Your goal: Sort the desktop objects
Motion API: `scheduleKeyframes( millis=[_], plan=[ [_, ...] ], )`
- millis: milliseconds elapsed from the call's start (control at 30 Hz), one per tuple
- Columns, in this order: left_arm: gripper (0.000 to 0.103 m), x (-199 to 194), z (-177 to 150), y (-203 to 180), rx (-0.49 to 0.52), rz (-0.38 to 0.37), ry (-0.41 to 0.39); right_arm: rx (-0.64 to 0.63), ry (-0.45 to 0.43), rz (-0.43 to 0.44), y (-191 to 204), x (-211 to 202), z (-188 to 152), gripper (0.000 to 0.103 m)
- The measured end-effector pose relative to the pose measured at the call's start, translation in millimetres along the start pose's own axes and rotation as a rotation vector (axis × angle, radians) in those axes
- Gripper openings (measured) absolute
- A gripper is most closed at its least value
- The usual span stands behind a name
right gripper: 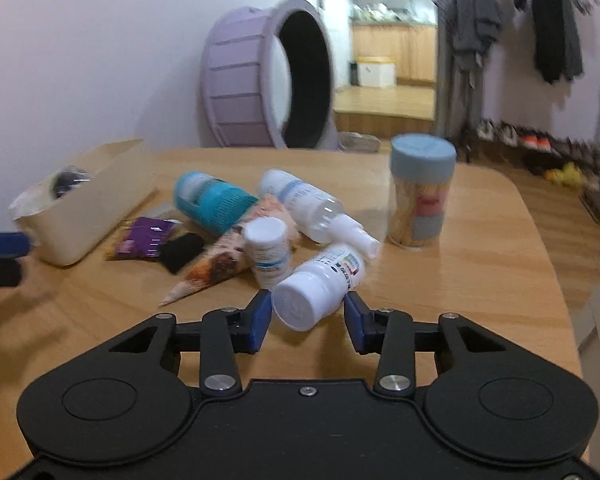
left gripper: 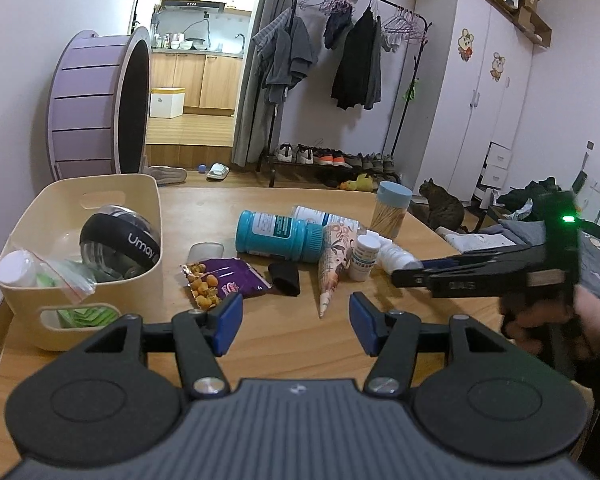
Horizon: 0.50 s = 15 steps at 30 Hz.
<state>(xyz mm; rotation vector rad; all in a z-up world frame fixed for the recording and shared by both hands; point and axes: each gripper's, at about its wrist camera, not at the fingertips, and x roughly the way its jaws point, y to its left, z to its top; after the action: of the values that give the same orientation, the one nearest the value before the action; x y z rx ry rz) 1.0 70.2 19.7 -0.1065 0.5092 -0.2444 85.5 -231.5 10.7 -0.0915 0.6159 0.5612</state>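
Wooden tabletop (left gripper: 284, 344) fills the left wrist view, with the left gripper (left gripper: 296, 322) hanging low over a bare patch, blue pads spread wide and nothing between them. Far left stands a cream bin (left gripper: 140, 216) already holding a black-banded ball (left gripper: 118, 246) and a bagged item. Beyond the pads lie a purple snack packet (left gripper: 224, 280), a small black piece (left gripper: 285, 278), a patterned cone (left gripper: 334, 264), a teal bottle (left gripper: 278, 236) on its side and a toothpick jar (left gripper: 392, 210) standing upright. At the right a hand (left gripper: 540, 320) brings the other tool in over the white bottles.

From the right wrist view, blurred by motion, the right gripper (right gripper: 306, 316) has its pads at either side of a tipped white bottle (right gripper: 320, 288), cap towards the camera. The gap looks barely wider than the bottle, and I cannot tell whether the pads grip it yet. An upright white vial (right gripper: 269, 252) and a spray bottle (right gripper: 312, 208) lie just beside it.

My worry is that the round bottle could roll or squirt out as the pads close, knocking the vial over or nudging the jar.
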Motion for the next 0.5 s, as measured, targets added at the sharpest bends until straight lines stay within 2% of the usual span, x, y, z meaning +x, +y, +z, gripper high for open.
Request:
scheduleKeyframes(
  millis=[200, 300, 367, 500],
  plan=[
    [0.058, 3.3, 0.1, -3.5, 0.008, -0.007, 0.007, -0.064, -0.034, 0.024, 4.1, -25.0, -5.0, 0.037],
    [0.058, 5.4, 0.4, -7.0, 0.017, -0.021, 0.007, -0.063, -0.062, 0.078, 2.0, -33.7, -3.3, 0.031],
    [0.058, 7.0, 0.4, -9.0, 0.02, -0.026, 0.009, -0.064, -0.075, 0.12, 2.7, -37.7, -1.3, 0.031],
    [0.058, 11.9, -0.3, -11.8, 0.024, -0.028, 0.019, -0.083, -0.037, 0.124, 5.5, -31.0, -2.5, 0.032]
  ],
)
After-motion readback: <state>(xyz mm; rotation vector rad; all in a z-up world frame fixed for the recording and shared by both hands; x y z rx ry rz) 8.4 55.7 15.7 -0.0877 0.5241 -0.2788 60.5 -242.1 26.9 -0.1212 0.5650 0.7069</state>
